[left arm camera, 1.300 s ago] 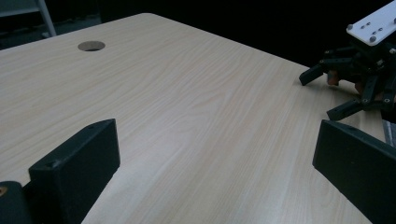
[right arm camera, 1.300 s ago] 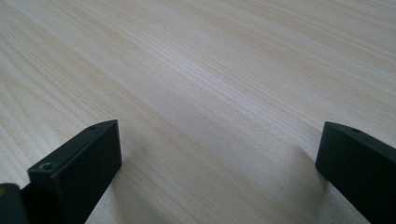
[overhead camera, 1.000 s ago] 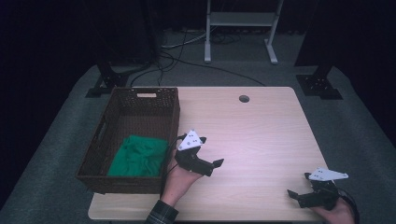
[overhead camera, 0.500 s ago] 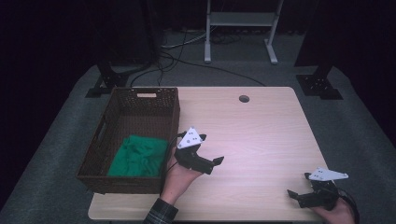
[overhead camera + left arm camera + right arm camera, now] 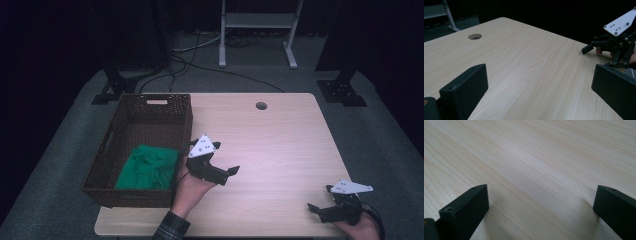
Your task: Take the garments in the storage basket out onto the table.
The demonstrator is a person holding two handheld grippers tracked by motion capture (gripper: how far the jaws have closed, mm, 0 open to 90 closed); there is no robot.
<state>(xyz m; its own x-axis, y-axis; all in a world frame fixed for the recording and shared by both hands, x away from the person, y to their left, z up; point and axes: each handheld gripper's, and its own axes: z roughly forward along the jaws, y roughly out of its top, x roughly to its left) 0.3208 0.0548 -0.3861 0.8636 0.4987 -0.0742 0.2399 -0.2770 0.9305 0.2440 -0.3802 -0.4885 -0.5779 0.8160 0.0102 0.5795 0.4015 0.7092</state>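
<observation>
Hovering spread & empty, left tongs (image 5: 231, 172) by wicker basket (image 5: 150, 107) w/ green cloth (image 5: 145, 167); right tongs (image 5: 314, 210) spread, well apart

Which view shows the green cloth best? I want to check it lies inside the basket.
The high view: the green cloth lies in the near end of the wicker basket. The two gripper views look across bare table instead.

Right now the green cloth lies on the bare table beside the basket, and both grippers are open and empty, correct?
Not quite. The high view shows the green cloth lying inside the basket, not on the table. The left gripper and right gripper are indeed open and empty.
</observation>
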